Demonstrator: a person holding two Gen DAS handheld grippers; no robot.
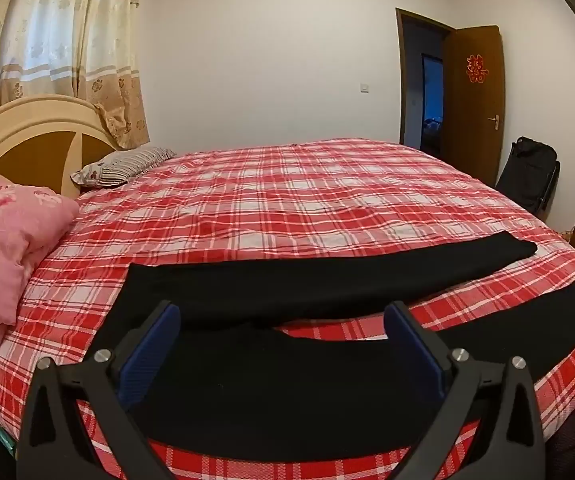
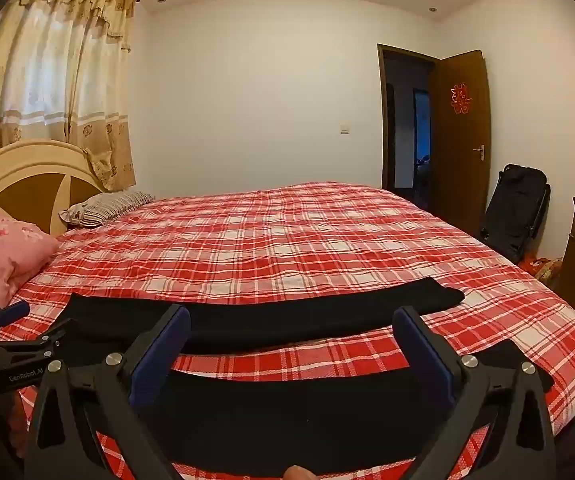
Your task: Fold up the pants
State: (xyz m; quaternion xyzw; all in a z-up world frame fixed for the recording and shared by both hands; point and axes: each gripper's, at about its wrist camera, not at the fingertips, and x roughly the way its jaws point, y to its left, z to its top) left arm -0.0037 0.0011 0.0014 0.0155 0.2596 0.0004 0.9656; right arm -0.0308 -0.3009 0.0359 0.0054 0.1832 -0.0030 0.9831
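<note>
pants: black, spread flat on bed nr its front edge, legs splayed to the right, far leg w/ hem on the plaid.
left gripper: fingers wide apart, empty, over waist area.
right gripper: fingers wide apart, empty, over near leg.
room: bare plaid beyond pants; pink quilt at left.
hidden: near leg's front edge cut off by grippers.

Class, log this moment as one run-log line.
stage: pre-fold | pants: flat on bed, legs apart | left gripper: open, empty | right gripper: open, empty

white walls, curtained window, open brown door.
</note>
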